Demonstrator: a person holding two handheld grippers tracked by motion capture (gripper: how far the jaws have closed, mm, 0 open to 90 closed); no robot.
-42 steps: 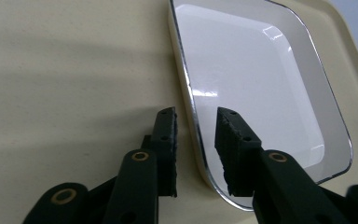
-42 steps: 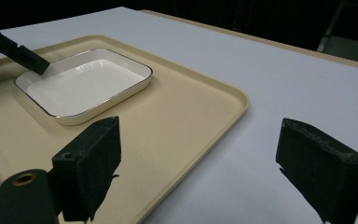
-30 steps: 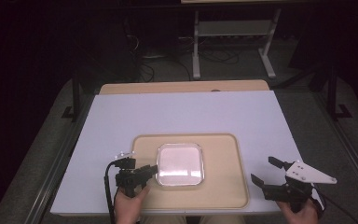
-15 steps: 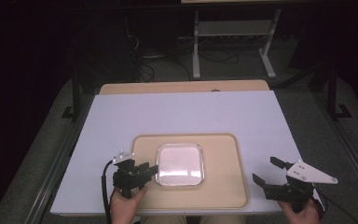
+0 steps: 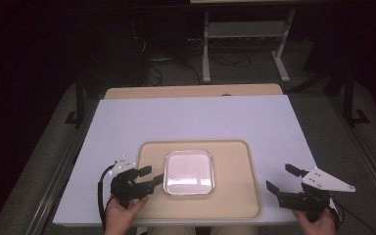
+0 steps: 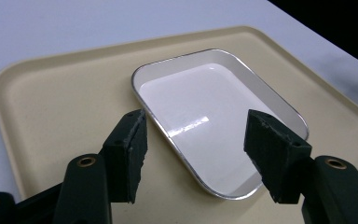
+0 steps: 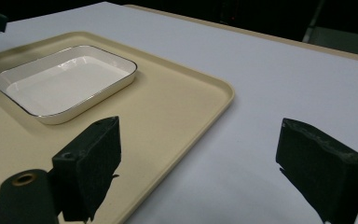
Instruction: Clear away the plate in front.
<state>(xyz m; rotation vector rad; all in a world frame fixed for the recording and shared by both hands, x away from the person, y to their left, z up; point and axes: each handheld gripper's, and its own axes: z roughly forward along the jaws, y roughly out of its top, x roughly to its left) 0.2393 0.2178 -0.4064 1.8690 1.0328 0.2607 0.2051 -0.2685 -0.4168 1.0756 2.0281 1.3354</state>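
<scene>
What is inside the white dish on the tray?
Nothing: the white dish shows a bare glossy bottom with light glare. It sits on the beige tray; whatever lies under the dish is covered.

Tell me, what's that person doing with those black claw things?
A person sits at a table holding a claw-like gripper in each hand. The left gripper is open and points at the near edge of a white dish, which sits empty on a tan tray. It isn't pinching the dish yet. The right gripper is open too, waiting beside the tray and holding nothing.
</scene>
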